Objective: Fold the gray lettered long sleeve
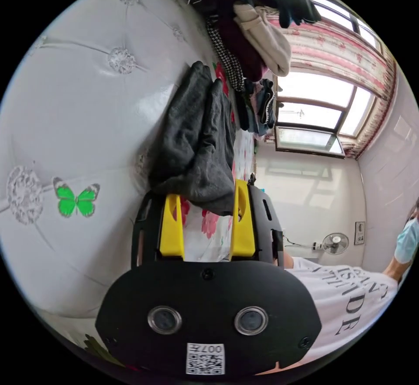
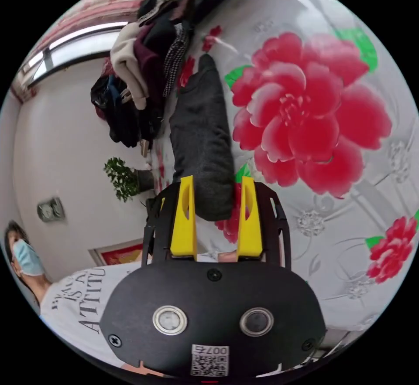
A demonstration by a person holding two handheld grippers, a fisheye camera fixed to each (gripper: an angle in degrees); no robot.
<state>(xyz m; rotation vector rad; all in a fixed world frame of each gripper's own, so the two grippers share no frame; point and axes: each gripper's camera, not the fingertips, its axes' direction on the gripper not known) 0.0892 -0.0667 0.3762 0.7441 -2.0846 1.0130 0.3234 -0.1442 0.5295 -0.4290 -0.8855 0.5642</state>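
Left gripper view: your left gripper [image 1: 205, 197] gapes beside the gray long sleeve [image 1: 196, 141]; right gripper [image 2: 217, 202] gapes too. Soft, light knit, I'd judge; pinch its near hem.

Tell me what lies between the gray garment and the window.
In the left gripper view, a pile of clothes lies between the gray garment and the window, on the flowered sheet.

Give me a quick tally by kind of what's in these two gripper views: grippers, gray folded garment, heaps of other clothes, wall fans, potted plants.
Grippers: 2, left gripper and right gripper
Gray garment: 1, folded, on the floral sheet
Clothes pile: 1
Wall fan: 1
Potted plant: 1
Total: 6
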